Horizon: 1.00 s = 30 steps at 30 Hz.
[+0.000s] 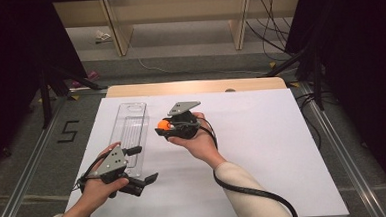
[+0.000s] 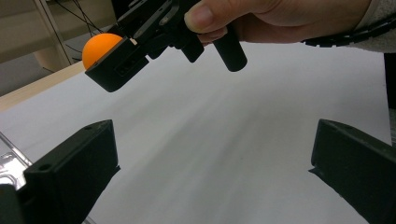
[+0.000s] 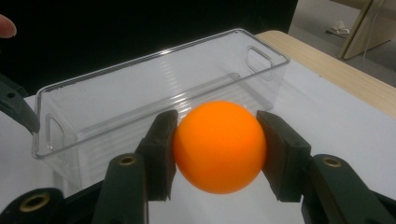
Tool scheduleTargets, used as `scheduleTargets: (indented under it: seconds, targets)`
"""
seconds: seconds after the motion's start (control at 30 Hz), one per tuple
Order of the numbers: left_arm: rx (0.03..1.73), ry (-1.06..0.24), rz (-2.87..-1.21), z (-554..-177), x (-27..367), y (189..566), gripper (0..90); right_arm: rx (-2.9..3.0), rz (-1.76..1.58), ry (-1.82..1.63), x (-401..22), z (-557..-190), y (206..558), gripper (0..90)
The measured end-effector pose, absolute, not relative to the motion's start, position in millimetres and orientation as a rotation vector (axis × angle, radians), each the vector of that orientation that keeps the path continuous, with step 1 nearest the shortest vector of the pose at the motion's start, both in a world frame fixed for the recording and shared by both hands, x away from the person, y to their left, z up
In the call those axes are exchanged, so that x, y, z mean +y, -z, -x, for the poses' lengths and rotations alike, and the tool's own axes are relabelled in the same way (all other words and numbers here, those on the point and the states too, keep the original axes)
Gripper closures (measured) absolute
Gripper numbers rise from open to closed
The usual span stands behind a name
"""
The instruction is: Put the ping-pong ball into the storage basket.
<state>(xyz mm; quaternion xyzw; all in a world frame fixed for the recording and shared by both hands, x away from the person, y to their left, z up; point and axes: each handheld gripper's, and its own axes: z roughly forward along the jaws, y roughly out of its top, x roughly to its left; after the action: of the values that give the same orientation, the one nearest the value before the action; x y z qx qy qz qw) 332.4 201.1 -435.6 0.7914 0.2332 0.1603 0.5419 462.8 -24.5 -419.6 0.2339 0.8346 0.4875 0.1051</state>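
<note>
Your right tool is pinching an orange ball, one pad pressed on each side of it, and it carries the ball above the white bench just beside the long side of the clear plastic bin. In the high view the ball sits at about three o'clock from the bin's middle, close to its right wall and not inside it. The bin lies lengthwise on the bench, running from six towards twelve o'clock. Your left tool rests low near the bin's near end, at roughly seven o'clock from the ball, its jaws spread wide with nothing between them; one jaw lies against the bin's near end.
</note>
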Motion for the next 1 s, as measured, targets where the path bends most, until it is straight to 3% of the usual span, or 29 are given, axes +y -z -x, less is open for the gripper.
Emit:
scheduleTargets:
  seconds: [1.0]
  targets:
    - [0.550, -0.381, -1.879, -332.4, 201.1, 435.5, 0.1, 2.449, -0.694, -1.435, -16.7, -471.9, 413.6, 51.5]
